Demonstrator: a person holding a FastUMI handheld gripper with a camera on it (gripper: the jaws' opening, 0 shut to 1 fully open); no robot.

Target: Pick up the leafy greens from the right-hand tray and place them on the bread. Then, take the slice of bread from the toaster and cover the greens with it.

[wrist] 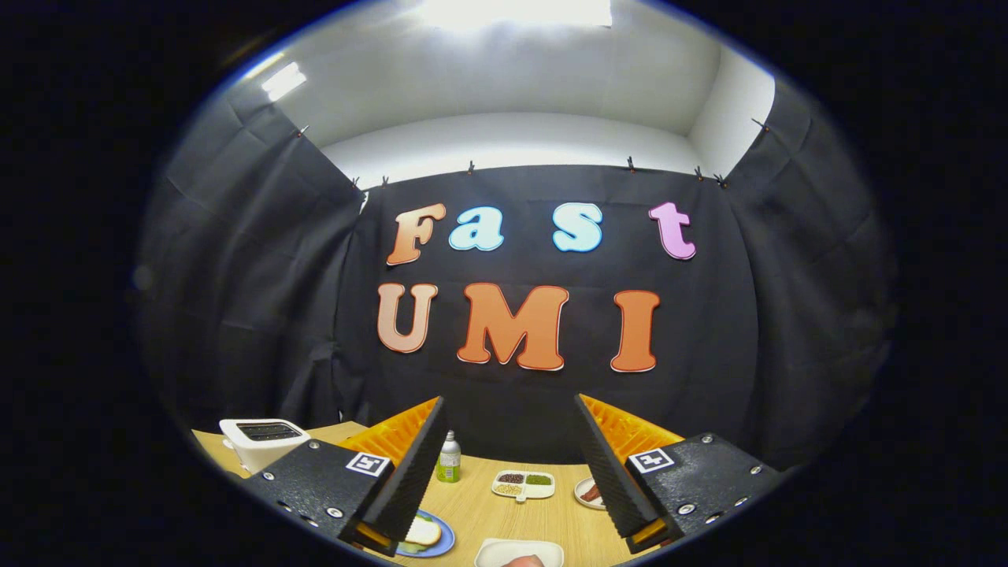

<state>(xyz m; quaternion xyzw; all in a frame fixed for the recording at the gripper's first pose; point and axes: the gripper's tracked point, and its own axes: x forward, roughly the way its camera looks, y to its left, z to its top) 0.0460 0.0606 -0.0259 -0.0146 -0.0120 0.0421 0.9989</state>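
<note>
The two fingers [504, 465] are spread wide apart and hold nothing. They sit above a wooden counter [504, 520] in front of a black cloth wall.

Some things are hard to see. A blue plate [435, 543] lies near the left finger, and the finger hides part of it. A slice of bread [423, 531] lies on that plate, with a bit of pale green at its edge (it may be a leaf, but it is too small to tell). A white tray [512, 551] sits at the very near edge, between the fingers, and it is cut off. Something small and pinkish pokes up at its near rim, and I cannot tell what it is. On the right, a small plate [589, 492] peeks out beside the right finger, with something reddish on it. The finger covers most of it. I cannot make out any leafy greens on either one.

A white toaster [264, 442] stands far to the left, beyond the left finger. Its top slot looks dark, and I cannot tell if bread is inside.

Between the fingers and farther away stand a small green bottle [449, 458] and a white dish [524, 484] split into little parts, with brown and green bits in it.
</note>
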